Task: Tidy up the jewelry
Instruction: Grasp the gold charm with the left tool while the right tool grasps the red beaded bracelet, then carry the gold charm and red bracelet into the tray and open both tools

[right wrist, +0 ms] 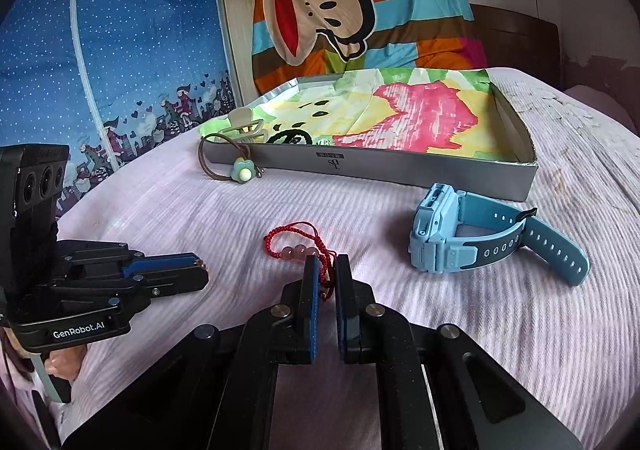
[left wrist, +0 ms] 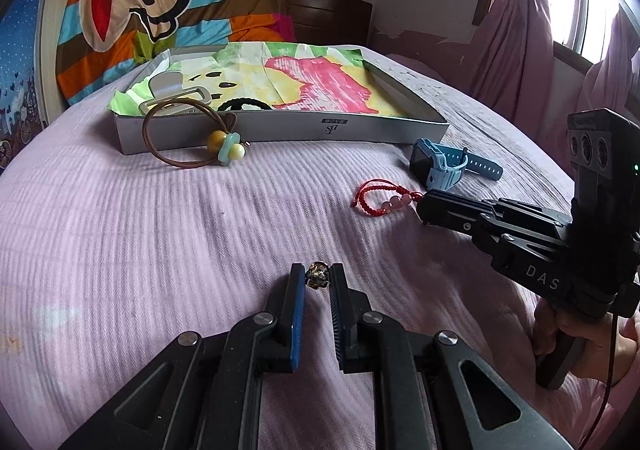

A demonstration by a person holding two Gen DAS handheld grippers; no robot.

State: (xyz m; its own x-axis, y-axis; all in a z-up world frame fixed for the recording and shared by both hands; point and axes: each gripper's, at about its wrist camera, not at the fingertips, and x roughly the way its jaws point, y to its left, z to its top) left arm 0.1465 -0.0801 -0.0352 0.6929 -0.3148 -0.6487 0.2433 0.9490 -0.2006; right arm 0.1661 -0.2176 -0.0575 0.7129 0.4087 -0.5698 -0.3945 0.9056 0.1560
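**Two claws on small jewelry atop a pink bed**

A small gold-and-dark bead (left wrist: 317, 275) sits pinched at the tips of the left gripper (left wrist: 317, 277), low over the pink ribbed bedspread (left wrist: 160, 234). The right gripper (right wrist: 327, 270) has its fingers nearly together on the cord of a red bracelet (right wrist: 294, 241) with pink beads, which lies on the bedspread.

Beyond them stands a shallow grey box (left wrist: 280, 126) lined with a bright painted sheet. A beige hair clip (left wrist: 176, 90) and a black hair tie (left wrist: 244, 105) rest inside it. A brown hair tie (left wrist: 188, 138) with a charm leans against its front wall. A blue watch (right wrist: 480, 238) lies near the box's right corner. A striped monkey blanket (right wrist: 352, 10) hangs behind the bed, pink curtains (left wrist: 532, 38) at the window.
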